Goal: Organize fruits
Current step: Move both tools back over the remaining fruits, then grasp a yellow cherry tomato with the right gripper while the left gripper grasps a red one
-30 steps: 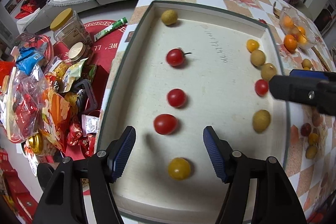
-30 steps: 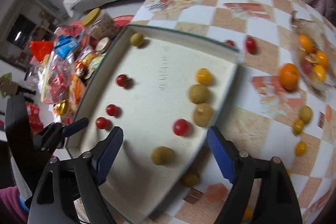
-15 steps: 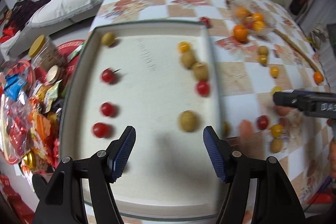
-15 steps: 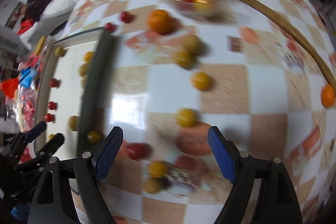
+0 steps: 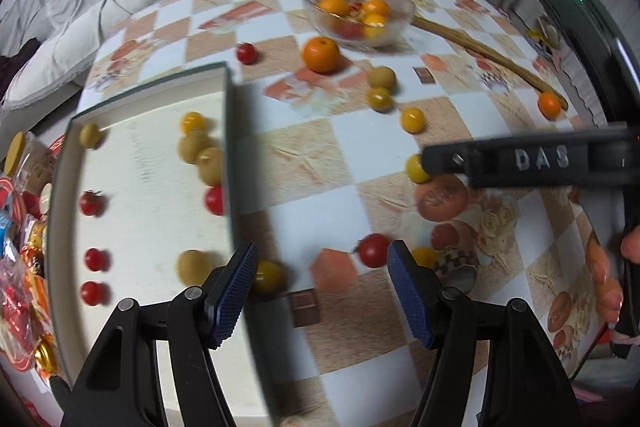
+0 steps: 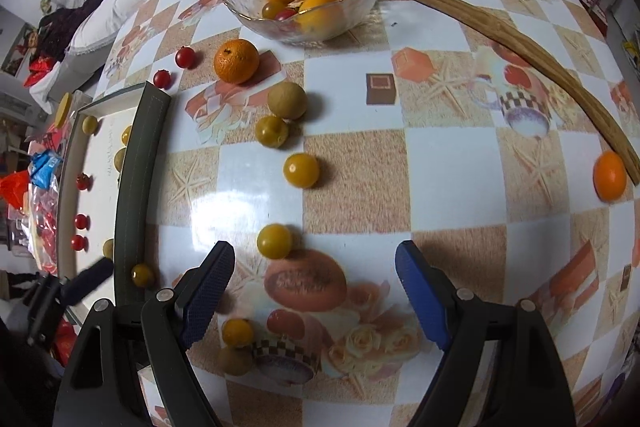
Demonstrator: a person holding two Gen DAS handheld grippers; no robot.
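A shallow white tray [image 5: 224,95] on the left of the table holds red cherry tomatoes [image 5: 96,259] in a left column and yellow and tan fruits [image 5: 194,145] along its right side. Loose fruits lie on the checkered tablecloth: a red tomato [image 5: 374,250], yellow tomatoes [image 6: 301,170] [image 6: 274,241], a tan longan [image 6: 287,100] and an orange [image 6: 236,61]. My left gripper [image 5: 320,287] is open and empty beside the tray's right rim, near the red tomato. My right gripper [image 6: 314,297] is open and empty over the tablecloth, just past a yellow tomato.
A glass bowl [image 6: 248,13] of oranges stands at the back of the table. A curved wooden stick [image 6: 520,39] lies to its right, with a small orange [image 6: 609,175] by it. Snack packets [image 5: 20,291] lie on the floor, left of the table.
Both grippers have swung right, away from the tray's middle and over the checkered tablecloth where the loose fruits lie. Both stay open and empty.
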